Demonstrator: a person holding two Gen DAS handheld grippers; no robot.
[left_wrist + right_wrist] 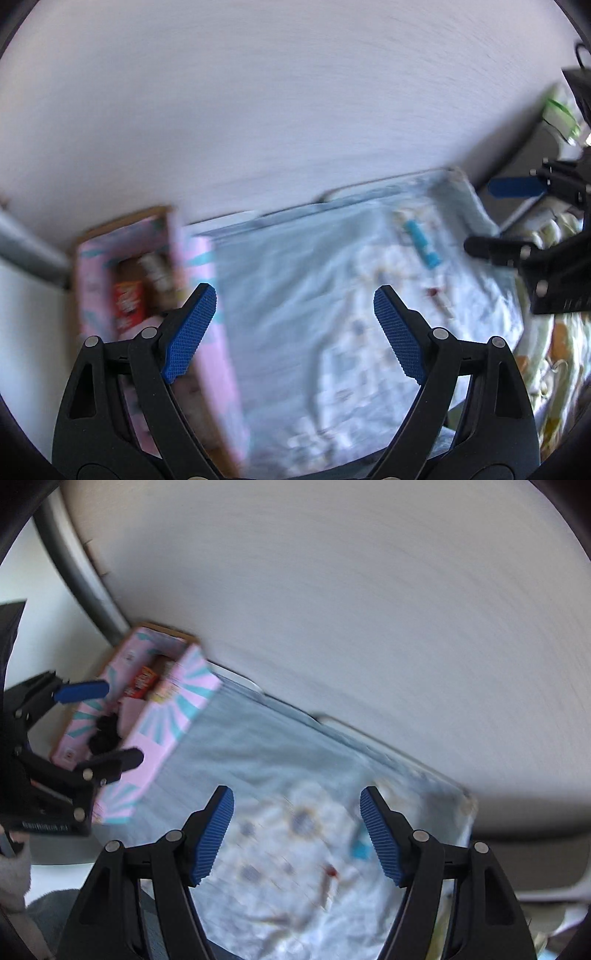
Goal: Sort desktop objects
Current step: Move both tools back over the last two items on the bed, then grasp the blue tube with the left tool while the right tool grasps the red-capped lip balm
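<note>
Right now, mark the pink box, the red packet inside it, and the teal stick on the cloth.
pink box (173, 716), right wrist view, near side wall.
red packet (127, 304), left wrist view, printed front.
teal stick (423, 245), left wrist view, mid-body.

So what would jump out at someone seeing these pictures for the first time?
Probably the pink box with teal rays, standing open by the wall at the left with a red snack packet inside. Next, the pale blue patterned cloth spread beside it, with a small turquoise object lying on it. Both the left gripper and right gripper hang open and empty above the cloth.
</note>
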